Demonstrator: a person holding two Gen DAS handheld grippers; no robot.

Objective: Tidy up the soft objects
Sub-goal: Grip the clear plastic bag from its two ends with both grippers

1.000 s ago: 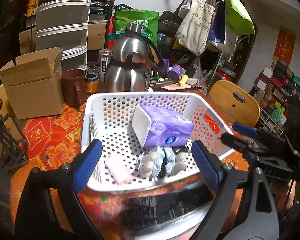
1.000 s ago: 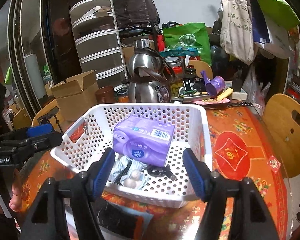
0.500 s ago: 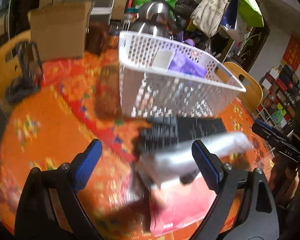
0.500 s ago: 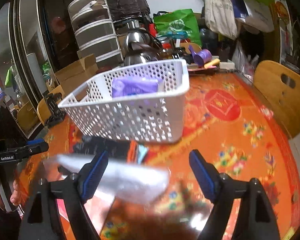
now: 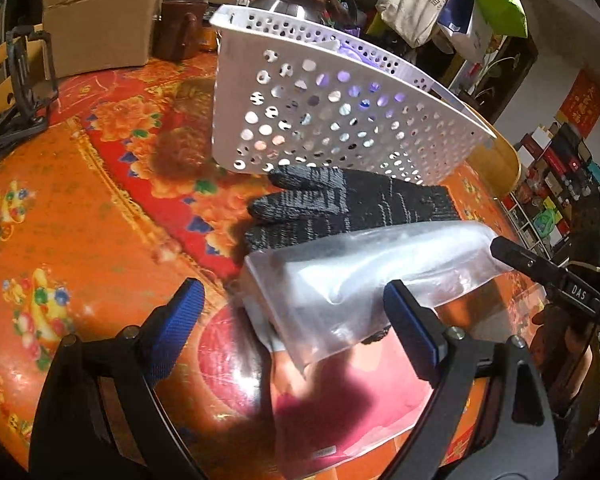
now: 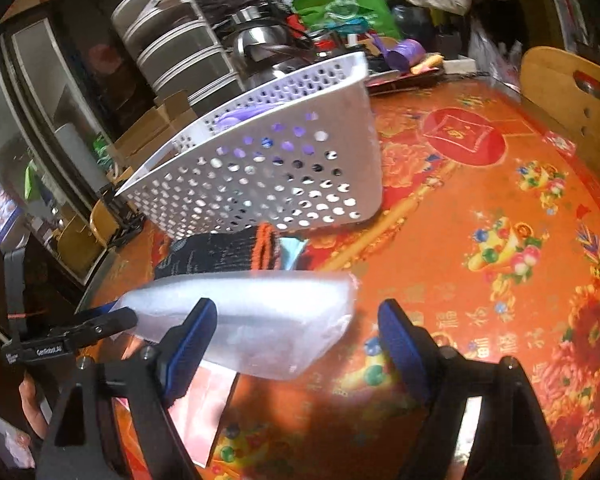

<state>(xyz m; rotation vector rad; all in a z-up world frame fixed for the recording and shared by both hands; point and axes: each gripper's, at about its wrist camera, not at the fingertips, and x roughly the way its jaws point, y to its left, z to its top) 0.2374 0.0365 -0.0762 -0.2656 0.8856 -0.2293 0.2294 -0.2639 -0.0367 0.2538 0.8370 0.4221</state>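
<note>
My left gripper [image 5: 292, 328] and right gripper [image 6: 296, 344] both hang with jaws apart, gripping nothing, over a clear plastic bag [image 5: 364, 280] lying on a black glove [image 5: 340, 204] beside the white basket [image 5: 320, 120] on the table [image 5: 80, 208].

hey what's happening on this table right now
A person holds a gripper in each hand over an orange patterned table. Both the left gripper and the right gripper are open, around a clear plastic packet without gripping it. A black knit glove lies beyond, by a white basket already holding a purple tissue pack.
</note>
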